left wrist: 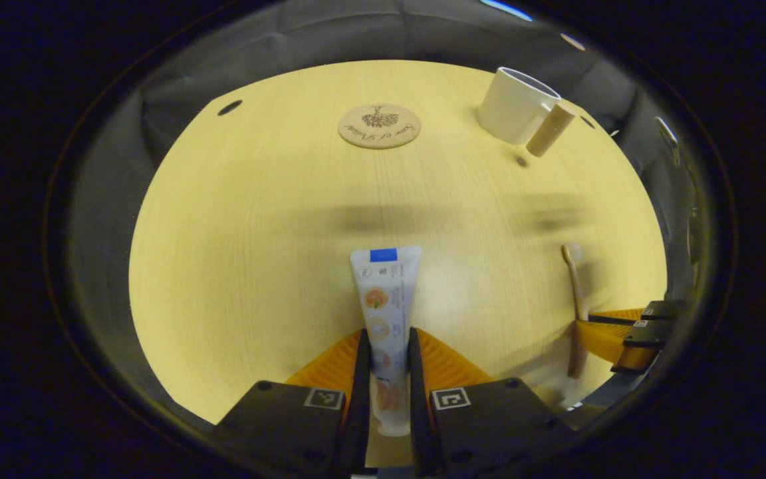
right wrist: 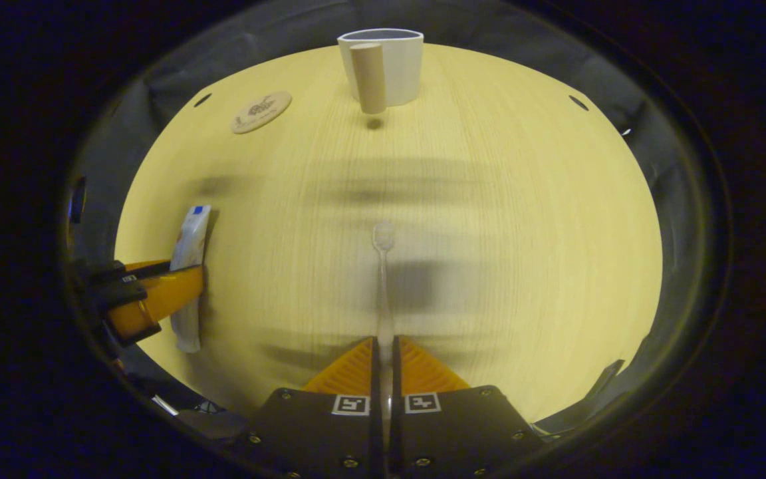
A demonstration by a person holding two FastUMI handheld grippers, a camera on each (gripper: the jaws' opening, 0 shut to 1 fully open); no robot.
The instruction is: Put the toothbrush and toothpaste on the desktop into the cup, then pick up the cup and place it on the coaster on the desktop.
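A: Nearest, in the left gripper view: left gripper (left wrist: 386, 346) clenching the toothpaste (left wrist: 384, 313) low on the tube, cap end toward the camera, flat crimped end pointing far. Likely soft and light; squeezing harder risks buckling it, so holding by the stiffer cap shoulder seems wiser.

B: And on the right?

A: Right gripper (right wrist: 383, 351) pinching the toothbrush (right wrist: 383, 279) by its handle, bristle head pointing far. Looking thin, stiff, light, probably slippery and prone to pivoting.

B: Farther off?

A: Standing upright at the far edge of the desktop (right wrist: 522, 233), the cup (right wrist: 396, 60), handle facing near; probably rigid, tippable. Lying flat far left, well apart from it, the coaster (right wrist: 261, 112).
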